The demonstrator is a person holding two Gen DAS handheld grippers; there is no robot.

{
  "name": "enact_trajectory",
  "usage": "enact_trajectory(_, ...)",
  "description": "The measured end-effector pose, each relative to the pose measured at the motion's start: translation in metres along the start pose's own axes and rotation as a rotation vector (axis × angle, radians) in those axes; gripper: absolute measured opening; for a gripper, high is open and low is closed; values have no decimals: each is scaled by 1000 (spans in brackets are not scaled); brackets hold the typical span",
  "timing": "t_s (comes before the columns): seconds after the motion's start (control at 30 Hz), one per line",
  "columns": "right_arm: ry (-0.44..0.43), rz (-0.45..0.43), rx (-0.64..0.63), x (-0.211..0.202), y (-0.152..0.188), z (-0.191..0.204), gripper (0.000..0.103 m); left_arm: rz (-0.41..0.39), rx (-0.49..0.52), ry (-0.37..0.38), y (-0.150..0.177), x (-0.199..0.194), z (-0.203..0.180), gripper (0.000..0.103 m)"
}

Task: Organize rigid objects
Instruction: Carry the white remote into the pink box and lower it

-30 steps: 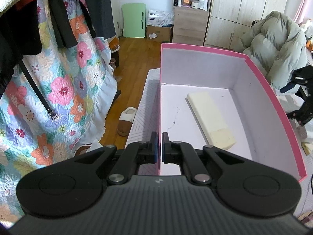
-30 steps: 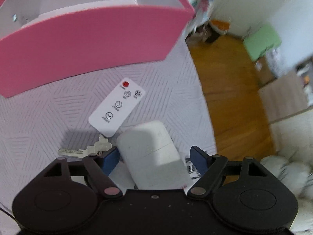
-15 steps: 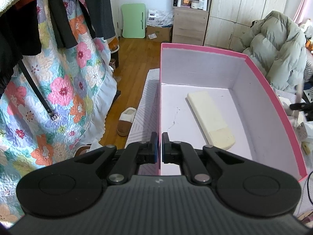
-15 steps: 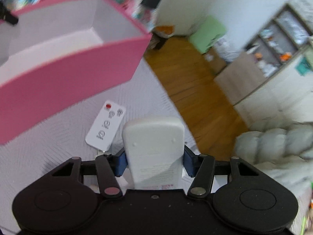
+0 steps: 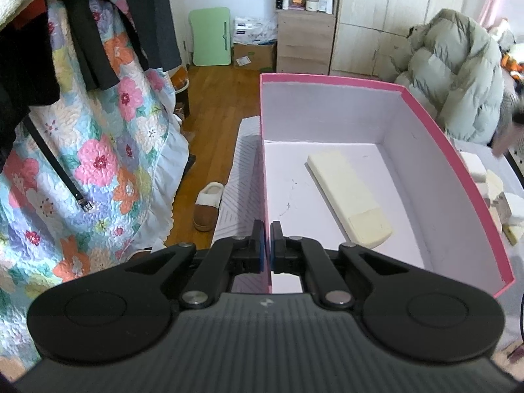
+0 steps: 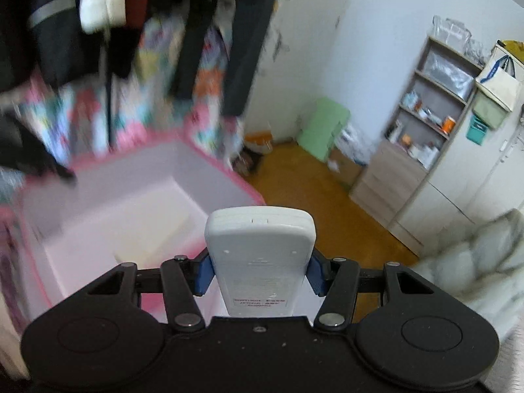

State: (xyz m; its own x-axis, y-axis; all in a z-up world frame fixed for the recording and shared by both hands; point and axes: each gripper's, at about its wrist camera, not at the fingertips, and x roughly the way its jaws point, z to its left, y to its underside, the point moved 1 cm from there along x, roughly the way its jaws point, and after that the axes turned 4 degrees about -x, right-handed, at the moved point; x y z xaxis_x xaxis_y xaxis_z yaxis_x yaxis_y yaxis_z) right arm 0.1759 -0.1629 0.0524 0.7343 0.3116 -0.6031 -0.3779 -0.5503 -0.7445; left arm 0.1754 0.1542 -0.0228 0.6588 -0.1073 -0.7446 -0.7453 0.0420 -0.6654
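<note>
Left wrist view shows my left gripper (image 5: 269, 245) pinched narrow on the near left wall of the pink rectangular cardboard box (image 5: 458, 163), one blue pad outside the wall and the other inside. The box has a pale lilac interior and sits on a white surface with a faint grey chevron pattern (image 5: 240, 177). On the box floor lies a cream, long flat plastic remote (image 5: 348, 193), angled so its far end points toward the back left corner and its near end toward the right wall. Outside the right wall, near the surface's right edge, a few small white and cream blocks (image 5: 491, 186) are clustered; what they are I cannot tell. Beyond the surface's left edge a tan slipper with a white lining (image 5: 208, 206) rests on the wooden floor beside a floral quilt (image 5: 98, 163).

From the right wrist view, my right gripper (image 6: 260, 275) is closed around a white, rounded plastic remote control (image 6: 260, 252), back face up with a small label near my end. The blue pads press its two long sides. It is held in the air above the box's right wall, with the blurred box interior lying ahead and to the left.
</note>
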Motion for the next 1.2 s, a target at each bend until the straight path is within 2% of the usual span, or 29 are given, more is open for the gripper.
enact_trajectory(0.07, -70, -66, 47, -1, -17, 5, 60, 3, 20, -6, -1, 1, -2, 3)
enact_trajectory(0.17, -219, -133, 151, 17, -37, 13, 60, 4, 21, -7, -1, 1, -3, 3)
enact_trajectory(0.27, -364, -82, 250, 59, -45, 37, 60, 6, 7, -3, -1, 1, -2, 3)
enact_trajectory(0.33, -399, -27, 286, 94, -52, 51, 60, 5, 2, 0, -1, 1, -1, 3)
enact_trajectory(0.47, -359, -1, 334, 148, -63, 69, 60, 3, 3, -1, 0, 1, 0, 3)
enact_trajectory(0.57, -328, 9, 401, 165, -62, 73, 61, 1, 17, -3, 0, 0, 1, 3)
enact_trajectory(0.63, -313, 54, 355, 170, -57, 82, 61, -4, 23, 1, 0, 0, 2, 3)
enact_trajectory(0.73, -304, 126, 257, 170, -48, 96, 61, -10, -1, 17, 1, -1, 4, 3)
enact_trajectory(0.97, -317, 167, 59, 139, -43, 118, 61, -14, 0, 24, 2, -1, 5, 3)
enact_trajectory(1.13, -305, 225, -35, 127, -32, 125, 61, -18, -6, 29, 3, 0, 7, 3)
enact_trajectory(1.2, -312, 269, -36, 125, -27, 127, 58, -19, -4, 28, 4, 0, 7, 3)
